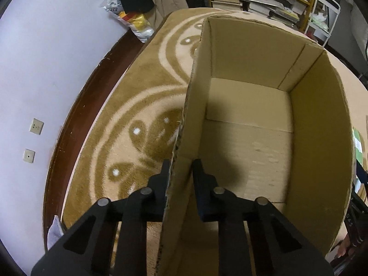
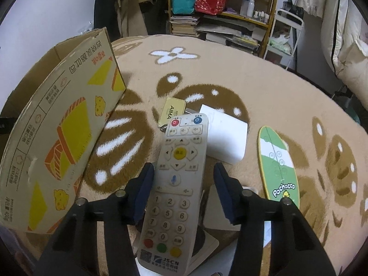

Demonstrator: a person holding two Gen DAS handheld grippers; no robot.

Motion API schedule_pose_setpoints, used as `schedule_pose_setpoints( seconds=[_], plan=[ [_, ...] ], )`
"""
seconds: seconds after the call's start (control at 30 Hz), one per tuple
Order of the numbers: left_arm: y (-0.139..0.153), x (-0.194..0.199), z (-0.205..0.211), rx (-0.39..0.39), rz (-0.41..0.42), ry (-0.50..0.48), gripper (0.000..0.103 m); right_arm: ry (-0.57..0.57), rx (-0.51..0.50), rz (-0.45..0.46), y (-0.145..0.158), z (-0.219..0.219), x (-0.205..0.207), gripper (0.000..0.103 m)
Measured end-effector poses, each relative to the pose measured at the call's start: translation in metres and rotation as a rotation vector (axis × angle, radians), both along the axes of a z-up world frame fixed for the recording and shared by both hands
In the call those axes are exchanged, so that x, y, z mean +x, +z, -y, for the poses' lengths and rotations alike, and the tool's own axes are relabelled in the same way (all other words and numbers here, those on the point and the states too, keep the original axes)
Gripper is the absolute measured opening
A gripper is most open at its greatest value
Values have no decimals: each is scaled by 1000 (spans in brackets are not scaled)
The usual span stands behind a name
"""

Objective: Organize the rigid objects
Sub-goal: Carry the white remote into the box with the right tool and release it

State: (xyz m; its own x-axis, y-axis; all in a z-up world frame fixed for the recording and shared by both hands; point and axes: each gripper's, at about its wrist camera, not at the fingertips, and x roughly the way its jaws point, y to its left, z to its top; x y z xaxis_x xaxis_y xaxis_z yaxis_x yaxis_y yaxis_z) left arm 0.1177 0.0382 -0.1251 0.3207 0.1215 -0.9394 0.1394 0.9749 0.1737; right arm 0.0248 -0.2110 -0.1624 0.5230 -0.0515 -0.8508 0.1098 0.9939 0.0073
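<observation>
**Box wall pinched on the left, remote framed on the right**

Left wrist view: the left gripper (image 1: pixel 180 174) has its two black fingers (image 1: pixel 163 179) set one on each side of the near left wall of the open brown cardboard box (image 1: pixel 248 119). The gap between them is narrow, barely wider than the wall; the outer finger touches the torn cardboard edge, while the inner one sits just beside the inside face, and whether it presses cannot be told. The box stands on the tan and brown patterned carpet (image 1: pixel 128 115), its inside bare down to the floor flaps. Its near end runs out of view below the fingers.

In the right wrist view, the right gripper (image 2: pixel 182 188) has its fingers spread wide, well clear of each other. Between them lies a long white remote control with coloured buttons (image 2: pixel 176 179), flat on the carpet, with a gap at each side, so neither pad touches it. Its lower end covers a white square item that is hard to make out. Just beyond its top end lie a gold rectangular tag marked AIMA (image 2: pixel 171 112) and a white rounded block (image 2: pixel 226 138), the remote overlapping both. Towards the carpet's right edge lies a green and white oval board printed "pochacco" (image 2: pixel 277 163), partly hidden behind the right finger. The printed outside of the box stands at the left.
</observation>
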Motion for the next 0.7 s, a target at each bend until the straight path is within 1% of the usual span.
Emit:
schedule_pose_setpoints(
  seconds=[0.03,0.13,0.2,0.3,0.37,0.5,0.57,0.6,0.63,0.7],
  plan=[
    [1,-1,2,2,3,-8,15,6,3,-3,0,-2,-1,44],
    [3,-3,3,-6,1,-17,13,7,6,-16,1,-3,-2,43],
    [3,-3,3,-9,-3,-15,13,-5,10,-4,5,-2,-5,41],
    [3,-2,1,-12,-8,-7,13,-21,46,33,16,1,-8,41],
    [3,-2,1,-8,-6,-6,14,-26,52,67,27,1,-9,40],
    [4,-2,2,-2,-3,-4,14,-26,78,98,44,-2,-7,37],
    [4,-3,2,0,-3,-5,14,-9,84,124,54,-7,-6,33],
    [4,-2,3,0,-3,-5,14,3,78,140,60,-11,-6,24],
    [4,-3,2,-1,-3,-4,14,13,72,152,65,-15,-5,20],
    [4,-3,2,-2,-4,-2,14,29,84,175,73,-22,-4,19]
  ],
)
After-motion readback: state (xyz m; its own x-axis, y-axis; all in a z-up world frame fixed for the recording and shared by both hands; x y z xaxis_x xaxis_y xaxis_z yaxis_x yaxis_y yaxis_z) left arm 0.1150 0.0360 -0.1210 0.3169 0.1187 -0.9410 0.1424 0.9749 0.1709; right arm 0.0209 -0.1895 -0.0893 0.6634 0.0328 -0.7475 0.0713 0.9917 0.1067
